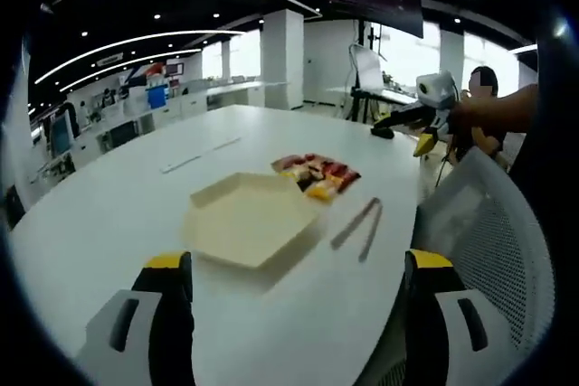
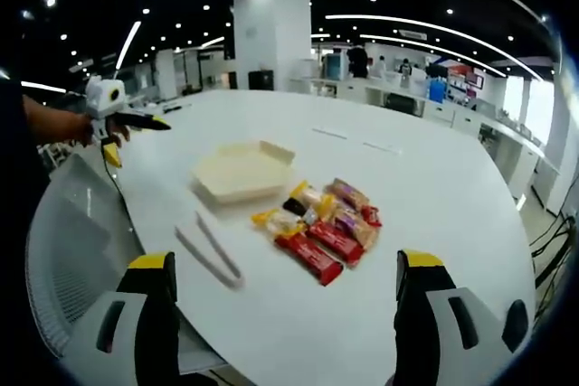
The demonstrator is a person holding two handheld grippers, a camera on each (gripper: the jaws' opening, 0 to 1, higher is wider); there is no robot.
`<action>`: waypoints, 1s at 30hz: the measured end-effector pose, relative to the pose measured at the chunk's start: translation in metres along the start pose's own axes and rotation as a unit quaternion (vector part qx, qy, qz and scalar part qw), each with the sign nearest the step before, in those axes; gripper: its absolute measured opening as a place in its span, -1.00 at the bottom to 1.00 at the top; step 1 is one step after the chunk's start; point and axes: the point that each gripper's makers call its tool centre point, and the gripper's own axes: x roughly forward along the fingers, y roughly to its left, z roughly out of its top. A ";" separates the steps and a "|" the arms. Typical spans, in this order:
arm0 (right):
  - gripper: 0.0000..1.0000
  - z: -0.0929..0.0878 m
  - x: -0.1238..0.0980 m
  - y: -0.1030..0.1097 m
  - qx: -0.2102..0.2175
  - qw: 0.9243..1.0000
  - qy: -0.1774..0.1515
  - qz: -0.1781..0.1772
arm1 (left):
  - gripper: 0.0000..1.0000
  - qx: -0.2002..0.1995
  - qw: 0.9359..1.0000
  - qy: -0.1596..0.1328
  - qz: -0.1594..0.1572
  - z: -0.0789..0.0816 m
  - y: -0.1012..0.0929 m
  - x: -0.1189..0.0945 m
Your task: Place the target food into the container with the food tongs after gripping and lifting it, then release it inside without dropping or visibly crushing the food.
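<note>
A cream hexagonal container (image 1: 249, 219) (image 2: 242, 172) sits empty on the white table (image 1: 136, 205) (image 2: 434, 187). Beside it lies a pile of wrapped snack packets (image 1: 317, 174) (image 2: 326, 219), red, yellow and brown. Grey food tongs (image 1: 360, 226) (image 2: 208, 250) lie flat on the table near the edge, between the packets and the chair. My left gripper (image 1: 297, 261) is open above the table's near edge and holds nothing. My right gripper (image 2: 286, 261) is open too, hovering before the packets. A hand holds each gripper up off the table, the right gripper (image 1: 412, 119) and the left gripper (image 2: 127, 115).
A white mesh chair (image 1: 488, 241) (image 2: 72, 250) stands against the table edge by the tongs. Two thin strips (image 1: 194, 155) (image 2: 353, 139) lie farther out on the table. Desks, a pillar (image 2: 271, 38) and a person (image 1: 479, 88) fill the office behind.
</note>
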 end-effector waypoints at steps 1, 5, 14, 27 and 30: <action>0.99 0.000 0.000 0.001 0.000 1.000 0.000 0.000 | 0.89 0.002 1.000 -0.001 -0.005 0.002 -0.002 0.003; 0.99 -0.002 -0.001 0.002 0.000 1.000 0.002 0.000 | 0.83 0.019 0.999 0.007 -0.033 0.006 -0.016 0.018; 0.99 -0.002 -0.003 0.006 -0.002 1.000 0.002 0.002 | 0.70 0.088 0.989 0.046 -0.106 0.004 -0.050 0.058; 0.98 -0.004 -0.005 0.011 0.001 1.000 -0.002 0.004 | 0.33 0.131 0.970 0.089 -0.187 -0.011 -0.082 0.107; 0.93 -0.006 -0.006 0.011 0.002 1.000 0.000 0.003 | 0.17 0.145 0.964 0.103 -0.197 -0.018 -0.085 0.116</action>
